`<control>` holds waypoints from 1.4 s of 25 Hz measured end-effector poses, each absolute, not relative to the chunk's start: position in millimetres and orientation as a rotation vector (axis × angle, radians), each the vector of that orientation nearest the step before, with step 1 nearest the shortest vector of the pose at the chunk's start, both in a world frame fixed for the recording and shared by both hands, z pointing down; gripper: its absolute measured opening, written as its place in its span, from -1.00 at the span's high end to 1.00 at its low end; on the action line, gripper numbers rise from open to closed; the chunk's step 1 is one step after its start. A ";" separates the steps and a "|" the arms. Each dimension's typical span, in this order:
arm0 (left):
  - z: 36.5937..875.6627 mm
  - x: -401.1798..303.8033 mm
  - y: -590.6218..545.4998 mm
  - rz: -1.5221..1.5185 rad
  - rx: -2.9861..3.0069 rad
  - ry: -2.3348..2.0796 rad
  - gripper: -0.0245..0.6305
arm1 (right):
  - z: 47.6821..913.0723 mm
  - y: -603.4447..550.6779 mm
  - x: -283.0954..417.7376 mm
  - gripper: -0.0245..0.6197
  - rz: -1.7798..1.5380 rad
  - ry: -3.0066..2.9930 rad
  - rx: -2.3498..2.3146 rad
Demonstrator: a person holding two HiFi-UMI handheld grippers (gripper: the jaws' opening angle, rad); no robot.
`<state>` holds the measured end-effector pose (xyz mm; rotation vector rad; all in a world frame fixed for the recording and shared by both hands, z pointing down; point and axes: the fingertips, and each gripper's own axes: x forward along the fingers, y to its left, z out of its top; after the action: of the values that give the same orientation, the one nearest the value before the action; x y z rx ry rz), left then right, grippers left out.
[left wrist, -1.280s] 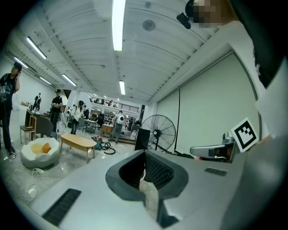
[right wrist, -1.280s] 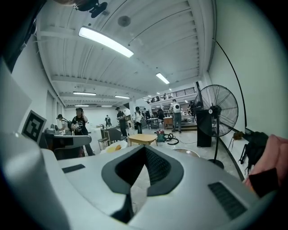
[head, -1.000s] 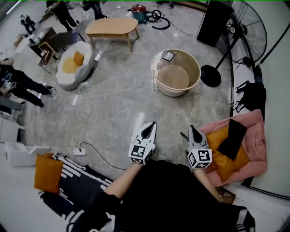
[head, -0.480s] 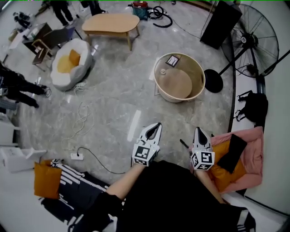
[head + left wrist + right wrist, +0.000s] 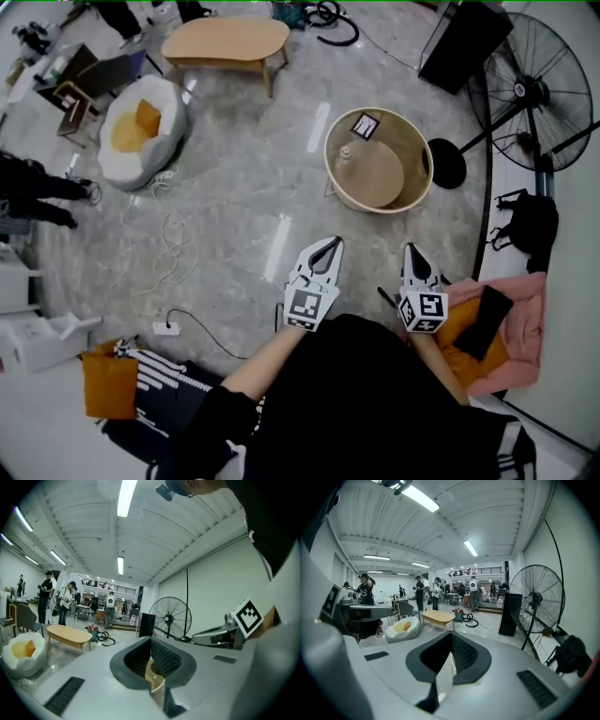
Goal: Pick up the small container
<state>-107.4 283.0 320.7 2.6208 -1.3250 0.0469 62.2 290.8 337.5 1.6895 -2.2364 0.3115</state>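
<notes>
Although both grippers point its way, the small container (image 5: 345, 153) stands untouched on the round wooden worktop (image 5: 418, 150). It is toward the left of the top, just below a square marker card (image 5: 365, 125). The left gripper (image 5: 329, 246) and right gripper (image 5: 411, 249) are held side by side over the grey floor (image 5: 234, 216), well short of the worktop's near rim.

Each gripper's fingers (image 5: 165, 657) are pressed together with nothing between them. The left gripper view shows only a sliver of the tan worktop past them, and the right gripper view shows only floor.

Nothing of the pickup looks done yet, and this reads as the approach stage. What is left, as I judge it:
- Close the gap to the worktop.
- Part one gripper's fingers and reach over the raised rim.
- Set the fingers around the container, close them and lift.

Which gripper will take the container cannot be told, though the left lines up with it slightly better.
</notes>
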 end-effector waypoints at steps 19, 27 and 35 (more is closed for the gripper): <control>329.8 -217.8 130.9 0.007 2.584 -1.373 0.87 | 337.5 148.2 -7.2 0.86 0.318 -2.175 1.713; 341.2 -230.9 123.6 -0.066 2.503 -1.445 0.86 | 347.7 113.8 -17.3 0.86 0.317 -2.222 1.638; 349.3 -213.5 78.7 -0.060 2.426 -1.502 0.86 | 363.3 56.8 -24.3 0.86 0.317 -2.353 1.481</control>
<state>-213.5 78.7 349.3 2.4259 -1.5019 -0.0600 -24.3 56.8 363.3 1.4810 -2.3534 0.3170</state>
